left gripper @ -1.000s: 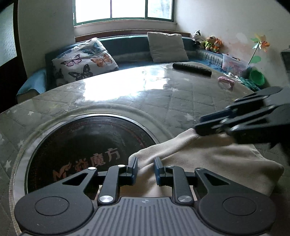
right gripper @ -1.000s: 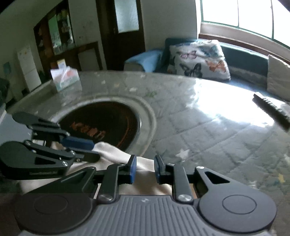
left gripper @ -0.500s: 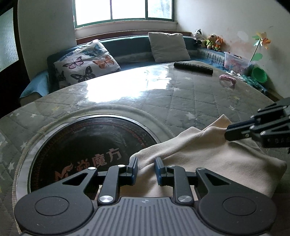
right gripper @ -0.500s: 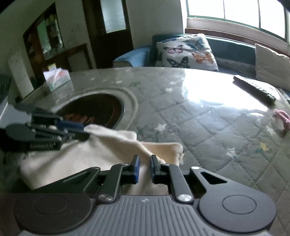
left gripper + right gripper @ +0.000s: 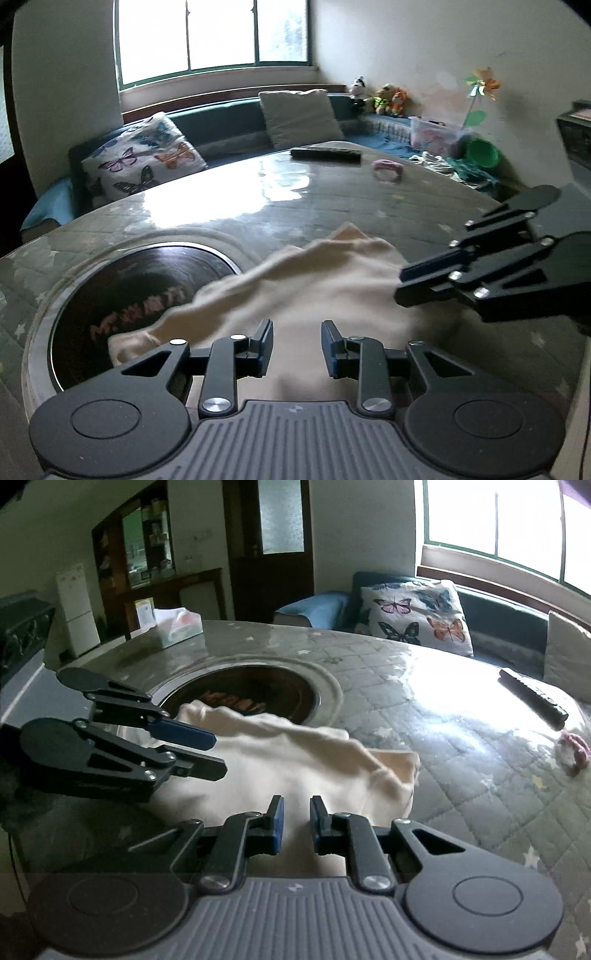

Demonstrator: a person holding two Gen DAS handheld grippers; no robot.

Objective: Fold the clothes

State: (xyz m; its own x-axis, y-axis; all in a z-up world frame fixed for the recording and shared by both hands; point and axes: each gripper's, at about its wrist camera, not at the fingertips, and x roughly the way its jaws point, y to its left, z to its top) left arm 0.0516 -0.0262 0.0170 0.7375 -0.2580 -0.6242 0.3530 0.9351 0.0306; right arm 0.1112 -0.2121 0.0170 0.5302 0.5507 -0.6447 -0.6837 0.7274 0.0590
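A cream garment (image 5: 317,280) lies folded and rumpled on the round quilted table (image 5: 221,206), partly over the dark round hotplate (image 5: 140,291). It also shows in the right wrist view (image 5: 295,760). My left gripper (image 5: 297,347) is open just above the garment's near edge, holding nothing. My right gripper (image 5: 296,821) is open over the garment's near right part, holding nothing. Each gripper shows in the other's view: the right gripper (image 5: 400,284) at the right, the left gripper (image 5: 219,753) at the left.
A black remote (image 5: 325,153) and a pink item (image 5: 388,168) lie at the far side of the table. A tissue box (image 5: 177,626) sits at the far left edge. A sofa with a butterfly cushion (image 5: 144,166) stands behind the table.
Both grippers have opened and let go of the garment, which now lies more spread over the hotplate's edge. The right gripper has moved back in over the cloth.
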